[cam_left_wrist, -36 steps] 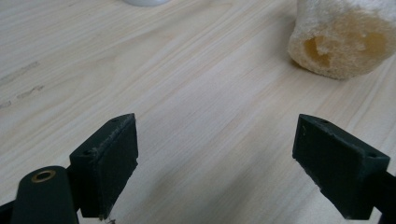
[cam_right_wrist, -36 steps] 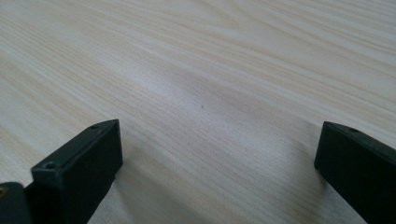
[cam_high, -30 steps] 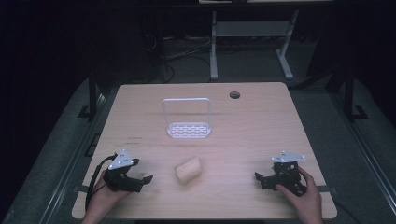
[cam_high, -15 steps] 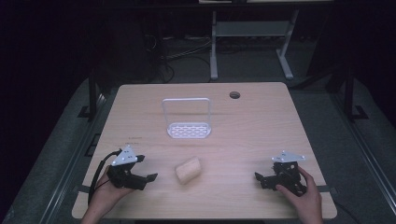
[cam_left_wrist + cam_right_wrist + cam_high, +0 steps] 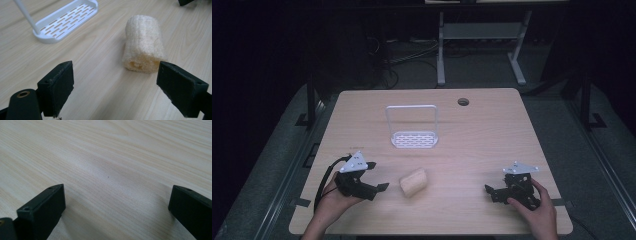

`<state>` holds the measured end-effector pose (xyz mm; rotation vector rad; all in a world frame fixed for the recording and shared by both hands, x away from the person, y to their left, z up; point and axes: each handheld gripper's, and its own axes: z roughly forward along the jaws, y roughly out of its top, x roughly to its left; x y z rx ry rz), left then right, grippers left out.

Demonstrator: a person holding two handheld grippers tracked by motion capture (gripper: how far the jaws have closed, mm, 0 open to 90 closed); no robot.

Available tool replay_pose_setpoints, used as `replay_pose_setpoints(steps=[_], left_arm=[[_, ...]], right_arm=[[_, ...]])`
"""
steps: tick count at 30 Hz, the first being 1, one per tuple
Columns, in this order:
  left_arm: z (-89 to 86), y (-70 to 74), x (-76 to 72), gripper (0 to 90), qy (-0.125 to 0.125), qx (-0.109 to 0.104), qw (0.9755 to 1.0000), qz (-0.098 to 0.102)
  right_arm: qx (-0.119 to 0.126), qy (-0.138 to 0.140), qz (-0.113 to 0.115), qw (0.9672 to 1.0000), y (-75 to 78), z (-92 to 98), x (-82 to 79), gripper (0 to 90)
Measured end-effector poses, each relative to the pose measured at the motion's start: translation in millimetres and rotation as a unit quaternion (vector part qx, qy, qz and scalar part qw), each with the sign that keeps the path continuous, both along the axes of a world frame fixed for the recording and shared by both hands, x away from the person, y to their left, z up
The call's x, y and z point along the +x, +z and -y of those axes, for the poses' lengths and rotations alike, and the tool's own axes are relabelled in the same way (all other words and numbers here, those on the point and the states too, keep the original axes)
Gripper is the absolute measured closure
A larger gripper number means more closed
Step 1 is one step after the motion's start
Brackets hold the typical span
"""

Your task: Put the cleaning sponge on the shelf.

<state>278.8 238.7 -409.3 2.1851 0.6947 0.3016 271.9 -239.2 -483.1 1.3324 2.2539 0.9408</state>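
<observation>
The loofah roll (image 5: 413, 181) lies where it did, near the table's (image 5: 492, 130) front edge, below the white rack (image 5: 414, 139); the left gripper (image 5: 379, 186), jaws spread, has edged closer, now just beside it; the right gripper (image 5: 488, 190), spread too, stays well apart.

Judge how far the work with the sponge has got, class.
Nothing looks done yet: the sponge lies loose on the table, apart from the white rack. In hand: the left gripper, jaws open, points at the sponge without touching it. Left: gripping it and probably moving it to the rack. The right gripper rests open.
</observation>
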Motion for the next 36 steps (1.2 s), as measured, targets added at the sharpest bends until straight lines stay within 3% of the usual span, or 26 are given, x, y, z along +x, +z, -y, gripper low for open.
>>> replay_pose_setpoints(steps=[23,36], left_arm=[[34.1,9.0,9.2,13.8,-0.038,0.002,0.9993,0.004],[52.9,6.6,14.4,13.8,-0.055,0.005,0.9985,-0.004]], right_arm=[[0.000,0.000,0.000,1.0000,0.0,0.0,0.0,0.7],[0.000,0.000,0.000,1.0000,0.0,0.0,0.0,0.7]])
